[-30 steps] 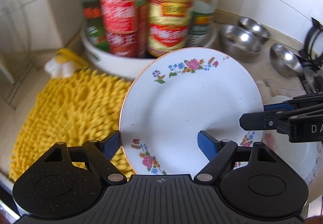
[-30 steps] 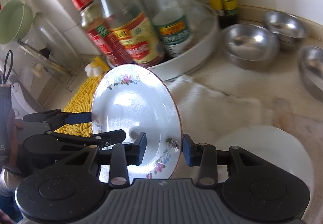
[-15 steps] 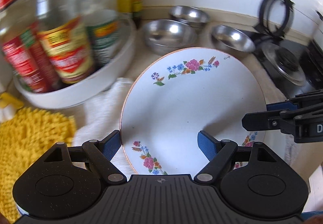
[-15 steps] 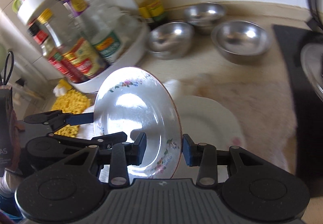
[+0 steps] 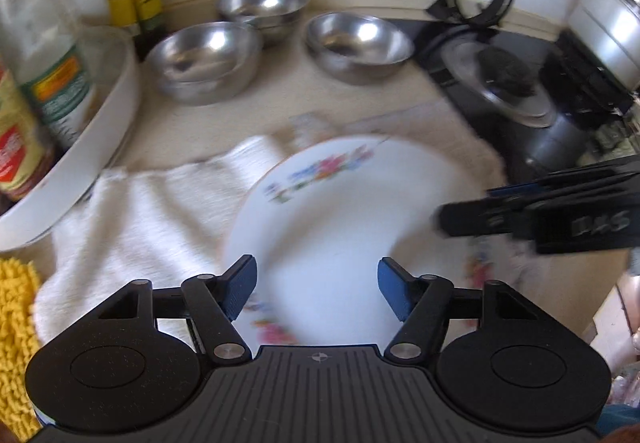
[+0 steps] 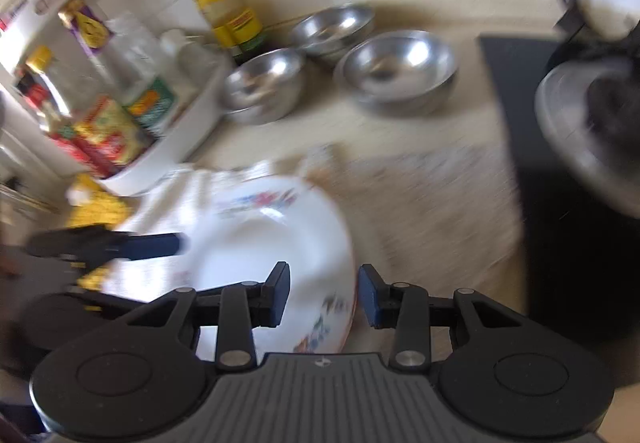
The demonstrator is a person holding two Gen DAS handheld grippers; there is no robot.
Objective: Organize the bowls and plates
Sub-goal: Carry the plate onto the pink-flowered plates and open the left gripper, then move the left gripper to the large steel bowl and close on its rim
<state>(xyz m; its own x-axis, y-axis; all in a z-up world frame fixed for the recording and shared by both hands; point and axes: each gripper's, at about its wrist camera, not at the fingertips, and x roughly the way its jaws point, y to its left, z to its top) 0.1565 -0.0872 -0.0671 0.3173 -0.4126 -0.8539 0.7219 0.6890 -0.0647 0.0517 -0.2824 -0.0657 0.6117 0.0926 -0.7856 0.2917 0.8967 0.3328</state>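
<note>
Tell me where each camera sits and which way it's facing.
Left wrist: on the left tool, angled down at the floral plate and counter; the right tool enters at the right.
Right wrist: on the right tool, angled down along the plate's rim; the left tool reaches in from the left.
Shared: plate, three steel bowls, white towel.

blurred: floral plate [image 5: 344, 227] | hidden: plate's near rim, behind left claw [image 5: 316, 289] | cut off: pot [image 5: 612, 31]

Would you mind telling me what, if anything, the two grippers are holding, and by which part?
The flowered plate, by its rim: the right gripper straddles its near edge. The left gripper, whose jaws have just been closing, sits over the opposite edge; its grip cannot be told.
</note>
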